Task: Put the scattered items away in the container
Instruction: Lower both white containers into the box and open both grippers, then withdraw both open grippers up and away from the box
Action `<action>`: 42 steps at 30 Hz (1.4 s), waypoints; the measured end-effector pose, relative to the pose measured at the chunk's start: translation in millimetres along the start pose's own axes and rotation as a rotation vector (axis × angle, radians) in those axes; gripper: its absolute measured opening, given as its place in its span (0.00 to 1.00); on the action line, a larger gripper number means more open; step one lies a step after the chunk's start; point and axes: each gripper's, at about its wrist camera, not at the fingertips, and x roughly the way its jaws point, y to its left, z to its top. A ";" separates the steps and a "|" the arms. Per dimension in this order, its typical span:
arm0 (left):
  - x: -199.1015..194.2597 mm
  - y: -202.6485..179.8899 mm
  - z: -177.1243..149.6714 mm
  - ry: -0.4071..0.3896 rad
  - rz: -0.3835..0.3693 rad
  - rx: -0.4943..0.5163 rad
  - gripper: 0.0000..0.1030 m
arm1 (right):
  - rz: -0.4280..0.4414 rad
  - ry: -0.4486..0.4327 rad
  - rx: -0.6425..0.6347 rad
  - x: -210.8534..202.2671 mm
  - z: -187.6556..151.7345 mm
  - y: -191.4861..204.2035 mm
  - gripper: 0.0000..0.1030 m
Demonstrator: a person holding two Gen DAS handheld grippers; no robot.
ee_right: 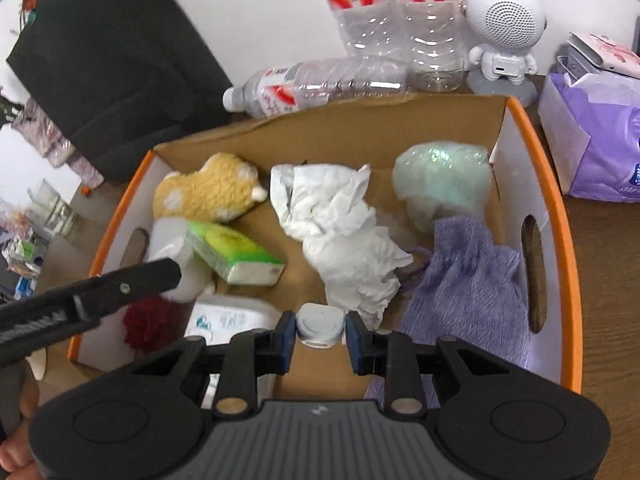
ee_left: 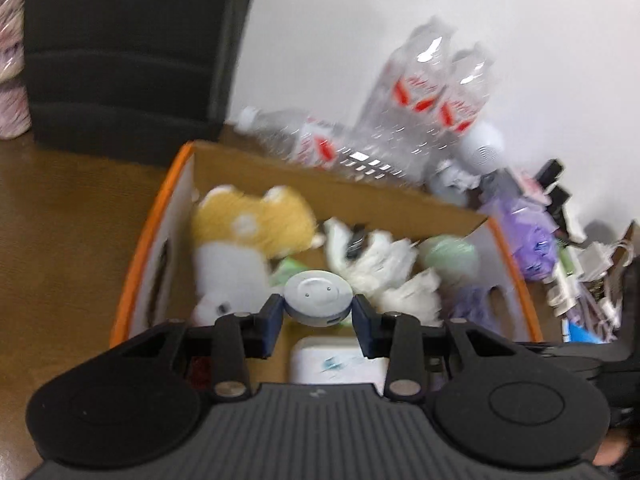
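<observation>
An orange-rimmed cardboard box [ee_left: 154, 216] [ee_right: 560, 208] lies below both grippers. My left gripper [ee_left: 317, 309] is shut on a round silver-grey disc [ee_left: 318, 294] and holds it over the near part of the box. My right gripper [ee_right: 320, 333] is shut on a small white and grey cap-like piece [ee_right: 320, 322], also above the box floor. Inside lie a yellow plush [ee_right: 208, 194], crumpled white tissue [ee_right: 340, 232], a pale green bundle [ee_right: 444, 180], a purple pouch [ee_right: 468, 280], a green tissue pack [ee_right: 236, 252] and a red pompom [ee_right: 150, 322]. The left gripper's black body [ee_right: 120, 288] reaches in from the left.
Clear plastic bottles [ee_right: 320, 84] stand and lie behind the box against the white wall. A white robot-shaped speaker [ee_right: 504, 28] and a purple tissue bag [ee_right: 592, 140] sit at the back right. A black case [ee_right: 108, 56] stands at the back left on the brown wooden table [ee_right: 608, 280].
</observation>
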 end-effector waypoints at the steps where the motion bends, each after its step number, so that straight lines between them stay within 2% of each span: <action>1: -0.6 -5.0 1.9 -0.007 -0.005 0.007 0.36 | 0.003 -0.009 0.002 -2.0 1.6 -0.6 0.25; 5: -3.8 -15.0 8.6 -0.046 -0.021 0.006 0.36 | 0.029 -0.030 0.018 -7.9 7.2 -3.3 0.25; 8: 1.3 -17.2 13.0 -0.046 -0.014 0.009 0.37 | 0.085 0.026 -0.003 -1.9 5.8 -0.2 0.25; 9: 4.4 -18.4 14.3 -0.041 -0.009 0.008 0.36 | 0.069 0.033 -0.006 -1.4 5.1 0.2 0.27; 11: 12.1 -22.4 16.7 -0.031 -0.012 0.008 0.37 | 0.031 0.019 -0.010 -3.9 6.8 -1.0 0.38; 15: 26.5 -33.6 21.3 -0.019 -0.026 0.024 0.37 | 0.031 -0.049 0.048 -21.2 19.5 -19.6 0.39; 18: 41.4 -46.0 27.3 0.011 -0.072 0.032 0.37 | -0.014 -0.108 0.089 -35.5 30.1 -34.5 0.40; 21: 62.3 -58.3 32.7 0.021 -0.064 0.043 0.37 | -0.067 -0.181 0.115 -48.3 35.6 -47.4 0.42; 22: 71.7 -60.7 34.8 0.036 -0.070 0.033 0.37 | -0.080 -0.205 0.118 -51.7 34.9 -49.2 0.46; 23: 80.1 -61.5 35.9 0.050 -0.079 0.015 0.37 | -0.082 -0.215 0.112 -53.4 34.6 -51.2 0.49; 26: 103.4 -61.8 34.8 0.091 -0.091 -0.042 0.38 | -0.094 -0.197 0.080 -54.3 35.5 -53.4 0.48; 28: 109.0 -60.4 32.7 0.100 -0.089 -0.052 0.50 | -0.099 -0.187 0.061 -52.8 36.4 -55.3 0.48; 32: 93.9 -52.7 34.7 0.064 -0.067 -0.047 0.61 | -0.070 -0.146 0.066 -39.4 38.6 -57.1 0.53; 35: 69.6 -48.1 43.0 0.017 -0.004 -0.001 0.80 | -0.065 -0.124 0.062 -29.3 39.9 -54.0 0.55; 37: 51.9 -43.4 47.7 -0.038 0.071 0.036 1.00 | -0.050 -0.102 0.059 -23.6 41.2 -48.6 0.55; 39: 37.3 -36.2 47.9 -0.104 0.187 0.068 1.00 | -0.062 -0.087 0.040 -22.2 41.8 -40.2 0.56; 40: 33.5 -32.2 47.7 -0.104 0.249 0.084 1.00 | -0.073 -0.085 0.031 -23.1 42.0 -36.9 0.57; 42: 28.8 -25.4 47.1 -0.059 0.311 0.096 1.00 | -0.082 -0.093 0.035 -28.4 41.2 -34.1 0.63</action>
